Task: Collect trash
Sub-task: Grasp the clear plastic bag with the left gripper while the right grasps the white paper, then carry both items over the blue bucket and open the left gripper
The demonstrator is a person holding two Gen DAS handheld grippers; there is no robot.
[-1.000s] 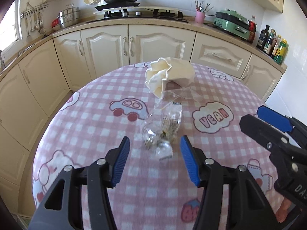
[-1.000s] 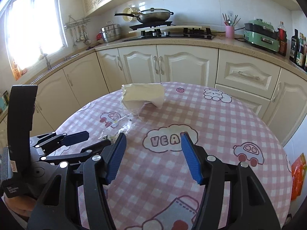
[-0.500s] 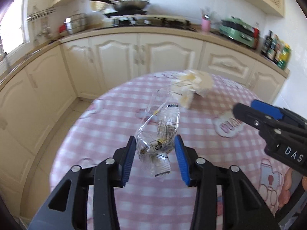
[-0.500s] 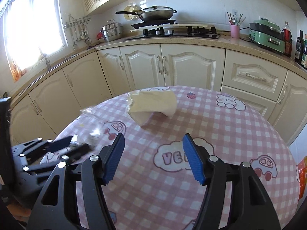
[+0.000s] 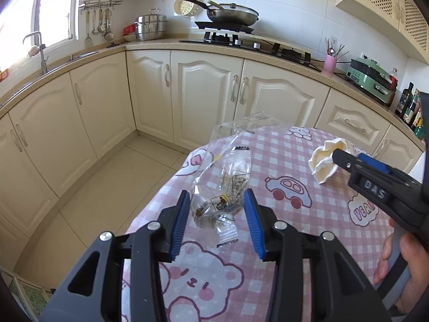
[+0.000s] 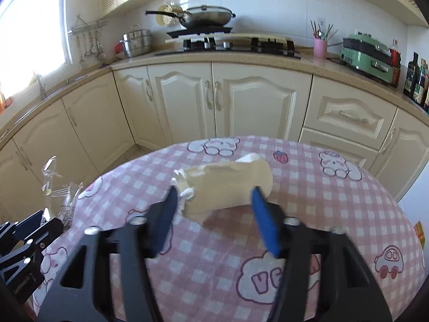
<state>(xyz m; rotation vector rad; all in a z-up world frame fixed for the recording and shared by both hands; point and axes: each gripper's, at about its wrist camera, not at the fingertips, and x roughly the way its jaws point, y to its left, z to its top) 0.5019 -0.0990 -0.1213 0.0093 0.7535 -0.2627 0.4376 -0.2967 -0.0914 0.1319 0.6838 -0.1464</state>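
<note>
A crumpled clear plastic bag (image 5: pixel 224 187) with small bits inside is clamped between the blue pads of my left gripper (image 5: pixel 214 214), lifted above the round table (image 5: pixel 308 230) near its left edge. The bag also shows at the left in the right wrist view (image 6: pixel 57 201). A crumpled cream paper wrapper (image 6: pixel 230 185) lies on the pink checked tablecloth. My right gripper (image 6: pixel 214 212) is open, its fingers on either side of the wrapper's near end. In the left wrist view the right gripper's tip (image 5: pixel 346 158) reaches the wrapper (image 5: pixel 324 161).
Cream kitchen cabinets (image 6: pixel 214 102) curve behind the table, with a hob and pan (image 6: pixel 209 18) on the counter, a green appliance (image 6: pixel 367 53) and bottles (image 6: pixel 415 77) at the right. Tiled floor (image 5: pixel 93 187) lies left of the table.
My left gripper closed on the plastic bag and lifted it leftward off the table. My right gripper advanced to the cream wrapper, which now sits between its open fingers.
</note>
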